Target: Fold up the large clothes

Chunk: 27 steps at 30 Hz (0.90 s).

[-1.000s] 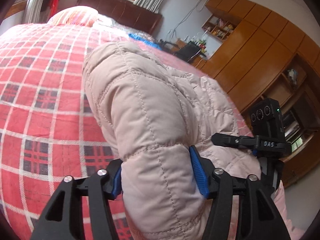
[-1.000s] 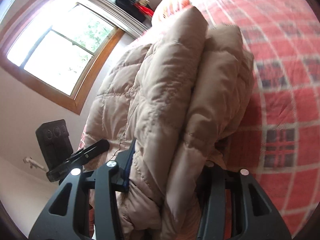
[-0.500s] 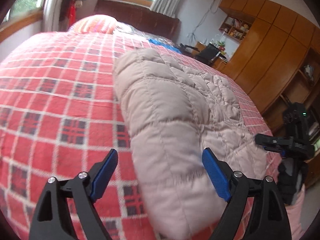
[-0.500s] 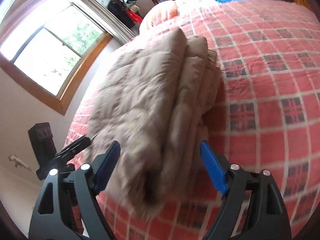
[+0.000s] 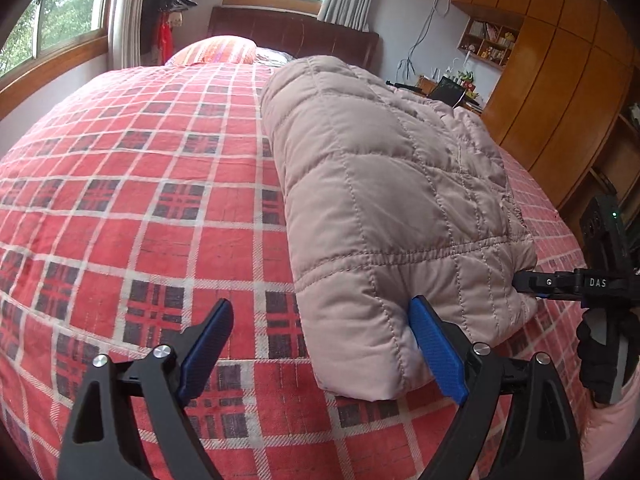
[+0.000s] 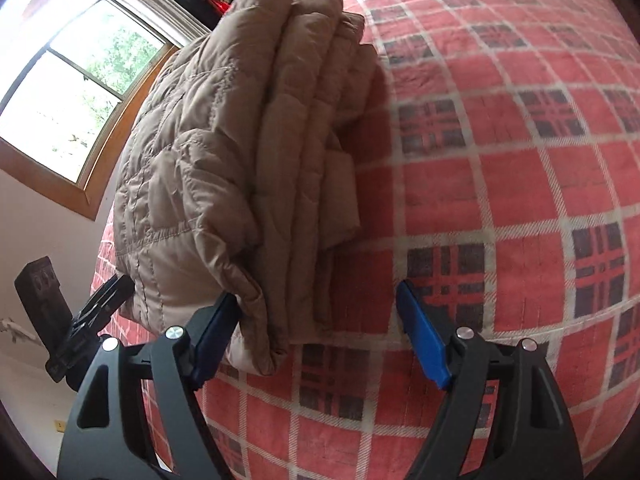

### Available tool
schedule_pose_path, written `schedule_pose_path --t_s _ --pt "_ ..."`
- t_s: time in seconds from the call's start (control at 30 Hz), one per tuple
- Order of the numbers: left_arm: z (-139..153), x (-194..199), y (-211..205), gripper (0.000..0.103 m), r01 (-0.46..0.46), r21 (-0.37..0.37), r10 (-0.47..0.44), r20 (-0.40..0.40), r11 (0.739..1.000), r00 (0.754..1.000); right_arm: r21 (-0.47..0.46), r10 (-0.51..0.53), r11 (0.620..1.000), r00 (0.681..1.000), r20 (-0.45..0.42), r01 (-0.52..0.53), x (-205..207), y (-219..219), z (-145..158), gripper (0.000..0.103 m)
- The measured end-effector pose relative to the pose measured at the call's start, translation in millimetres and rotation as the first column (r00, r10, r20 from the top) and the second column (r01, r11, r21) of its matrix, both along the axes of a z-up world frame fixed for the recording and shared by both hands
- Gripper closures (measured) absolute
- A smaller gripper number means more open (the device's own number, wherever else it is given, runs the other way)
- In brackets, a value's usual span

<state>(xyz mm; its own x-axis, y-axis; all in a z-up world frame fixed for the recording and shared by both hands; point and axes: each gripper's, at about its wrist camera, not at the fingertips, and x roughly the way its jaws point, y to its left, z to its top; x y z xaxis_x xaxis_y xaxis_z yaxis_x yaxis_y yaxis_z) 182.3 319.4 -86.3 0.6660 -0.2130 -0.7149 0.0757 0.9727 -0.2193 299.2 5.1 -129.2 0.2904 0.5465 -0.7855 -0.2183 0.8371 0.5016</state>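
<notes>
Left wrist view: your left hand-held gripper point(image 5: 320, 344) is spread wide w/ nothing between the blue pads; the right pad touches the near corner of the folded quilted coat point(image 5: 384, 184), the left pad hangs over bare bedspread. Coat lies folded in a thick bundle on the bed point(image 5: 120, 200), red plaid cover, pillow point(image 5: 216, 50) far back by the headboard. Right wrist view: your right hand-held gripper point(image 6: 320, 332) is also wide open, gripping nothing; its left pad sits against the coat's point(image 6: 248, 152) stacked edge, right pad over the plaid bed point(image 6: 520, 160). Layers show stacked on that side. Window point(image 6: 68, 92) behind.
</notes>
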Motion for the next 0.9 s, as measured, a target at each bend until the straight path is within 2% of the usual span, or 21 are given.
schedule_pose_path --t_s 0.17,0.23,0.4,0.47,0.6,0.9 --pt "7 -9 4 0.013 -0.035 -0.022 0.034 -0.018 0.999 0.999 -0.011 -0.023 1.000 0.999 0.038 0.023 -17 -4 16 0.023" --pt "16 -20 3 0.014 -0.057 0.003 0.057 -0.011 0.998 0.998 -0.047 -0.040 0.998 0.997 0.070 0.043 -32 -4 31 0.012" --pt "35 -56 -6 0.014 -0.111 0.102 0.110 0.007 0.989 0.994 -0.190 -0.063 0.978 0.987 0.148 0.091 -82 6 57 0.007" --pt "41 -71 -9 0.012 -0.126 0.128 0.125 0.015 0.984 0.992 -0.222 -0.069 0.969 0.982 0.175 0.107 -99 10 63 0.007" --pt "51 -96 -10 0.011 -0.161 0.129 0.160 0.020 0.979 0.987 -0.259 -0.071 0.957 0.972 0.222 0.129 -133 20 71 0.007" --pt "67 -141 -16 0.011 -0.165 0.173 0.164 0.022 0.971 0.986 -0.324 -0.088 0.929 0.957 0.278 0.180 -172 32 86 0.007"
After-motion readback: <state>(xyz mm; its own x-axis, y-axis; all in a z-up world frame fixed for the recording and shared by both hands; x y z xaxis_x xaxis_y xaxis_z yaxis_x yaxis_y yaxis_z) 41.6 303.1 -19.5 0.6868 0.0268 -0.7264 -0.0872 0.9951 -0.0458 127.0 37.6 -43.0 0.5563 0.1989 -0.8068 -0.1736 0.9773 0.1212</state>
